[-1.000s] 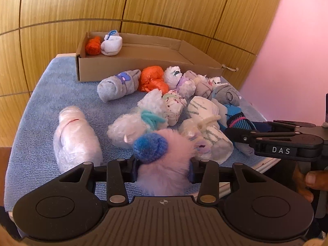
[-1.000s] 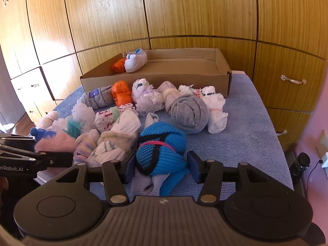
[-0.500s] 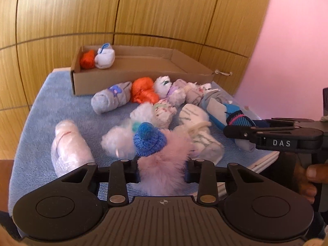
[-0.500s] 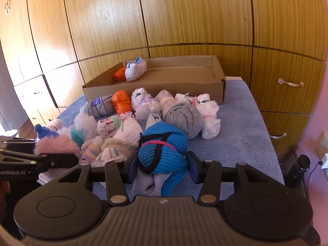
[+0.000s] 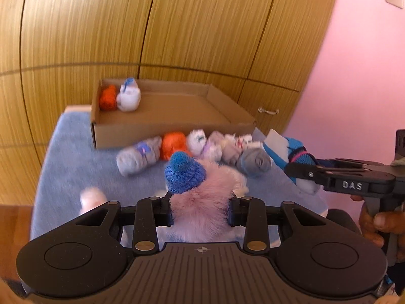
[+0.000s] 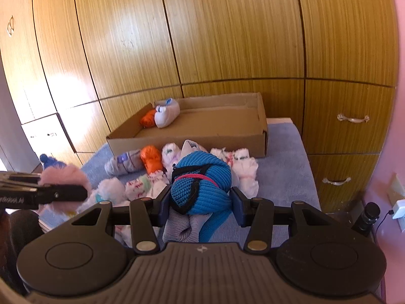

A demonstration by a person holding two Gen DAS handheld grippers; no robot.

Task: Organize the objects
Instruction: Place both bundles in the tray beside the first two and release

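A fluffy pink sock bundle [image 5: 202,202] with a blue knit tip and a blue knit bundle [image 6: 202,187] are held above the worktop's front edge; two bundles [image 5: 119,97] lie in the cardboard box's [image 5: 164,131] far-left corner.

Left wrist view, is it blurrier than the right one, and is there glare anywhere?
Left wrist view: motion-smeared sock bundles and towel, while the fuzzy pink sock stays sharper. Right wrist view: crisper, with bright glare on the wardrobe doors; both bow straight lines.
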